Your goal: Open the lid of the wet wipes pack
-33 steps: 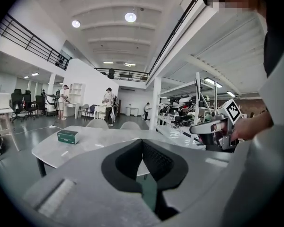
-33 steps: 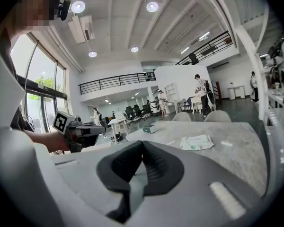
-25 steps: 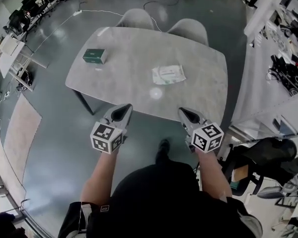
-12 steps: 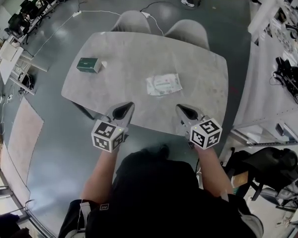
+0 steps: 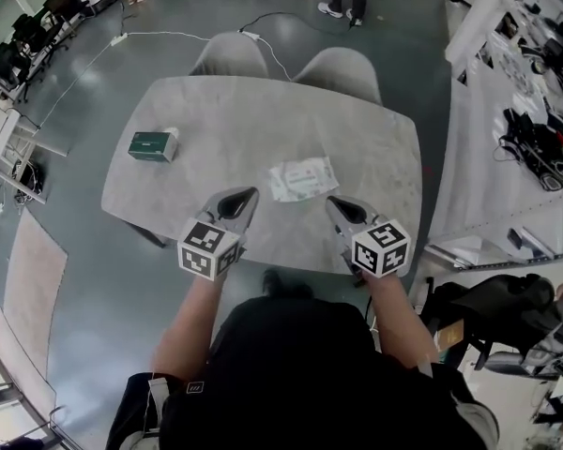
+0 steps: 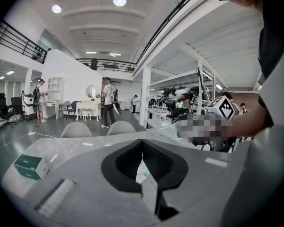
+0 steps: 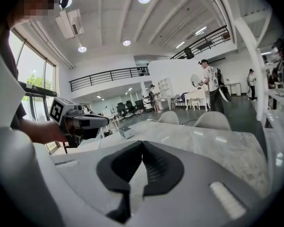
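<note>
The wet wipes pack (image 5: 300, 178), a flat white packet with green print, lies on the grey marble table (image 5: 375, 148) near its front edge. A sliver of the pack (image 6: 144, 173) shows through the gap below the left jaws. My left gripper (image 5: 251, 193) hovers at the front edge, just left of the pack, and its jaws are shut on nothing (image 6: 142, 142). My right gripper (image 5: 329, 202) is at the same edge, just right of the pack. Its jaws (image 7: 142, 142) meet at the tips with nothing between them. Neither gripper touches the pack.
A green box (image 5: 152, 145) sits near the table's left end, also seen as a box (image 6: 32, 167) in the left gripper view. Two grey chairs (image 5: 230, 56) stand behind the table. Shelving (image 5: 535, 82) runs along the right. People stand far back.
The person has stepped up to the table. Both grippers moved forward from over the floor to the front edge, on either side of the pack. The jaws stayed shut.
</note>
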A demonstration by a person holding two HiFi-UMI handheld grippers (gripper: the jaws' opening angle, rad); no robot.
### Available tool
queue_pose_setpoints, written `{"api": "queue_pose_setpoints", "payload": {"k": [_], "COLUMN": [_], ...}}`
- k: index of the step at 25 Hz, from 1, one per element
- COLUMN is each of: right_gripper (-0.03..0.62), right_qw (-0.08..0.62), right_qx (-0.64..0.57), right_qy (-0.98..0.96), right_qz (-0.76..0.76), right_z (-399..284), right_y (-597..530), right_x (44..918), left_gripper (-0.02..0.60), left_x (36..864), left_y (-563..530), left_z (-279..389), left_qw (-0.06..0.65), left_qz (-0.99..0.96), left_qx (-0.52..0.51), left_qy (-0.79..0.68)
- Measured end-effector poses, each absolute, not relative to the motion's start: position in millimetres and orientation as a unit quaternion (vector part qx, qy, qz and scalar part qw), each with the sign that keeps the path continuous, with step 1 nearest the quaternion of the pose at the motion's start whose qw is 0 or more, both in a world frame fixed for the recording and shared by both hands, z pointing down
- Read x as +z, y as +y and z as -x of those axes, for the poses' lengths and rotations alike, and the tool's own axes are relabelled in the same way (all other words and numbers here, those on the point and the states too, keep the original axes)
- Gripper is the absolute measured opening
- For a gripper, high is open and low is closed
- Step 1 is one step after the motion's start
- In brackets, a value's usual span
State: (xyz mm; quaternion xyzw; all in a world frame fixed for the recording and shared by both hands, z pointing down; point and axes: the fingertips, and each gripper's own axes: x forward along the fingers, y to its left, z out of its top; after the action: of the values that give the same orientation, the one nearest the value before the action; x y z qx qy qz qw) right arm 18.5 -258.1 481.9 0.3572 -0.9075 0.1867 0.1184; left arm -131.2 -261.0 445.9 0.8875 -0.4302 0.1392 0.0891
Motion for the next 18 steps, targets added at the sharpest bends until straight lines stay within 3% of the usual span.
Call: {"api": "queue_pose_setpoints", "payload": {"k": [18], "right_gripper": [0.003], "right_qw": [0.221], "right_qx": [0.173], "right_qy": [-0.874], "right_qz": [-0.396], "right_z": [6.5], "right_y": [-313.3], "right_x": [528.2], "left_gripper": [0.012], "left_x": [491.0], "left_y": [-326.8], "left_z": [125.9], "left_qw": [0.111], "left_qz": [-0.920], "left_qx": [0.160], "left_qy": [-0.341]}}
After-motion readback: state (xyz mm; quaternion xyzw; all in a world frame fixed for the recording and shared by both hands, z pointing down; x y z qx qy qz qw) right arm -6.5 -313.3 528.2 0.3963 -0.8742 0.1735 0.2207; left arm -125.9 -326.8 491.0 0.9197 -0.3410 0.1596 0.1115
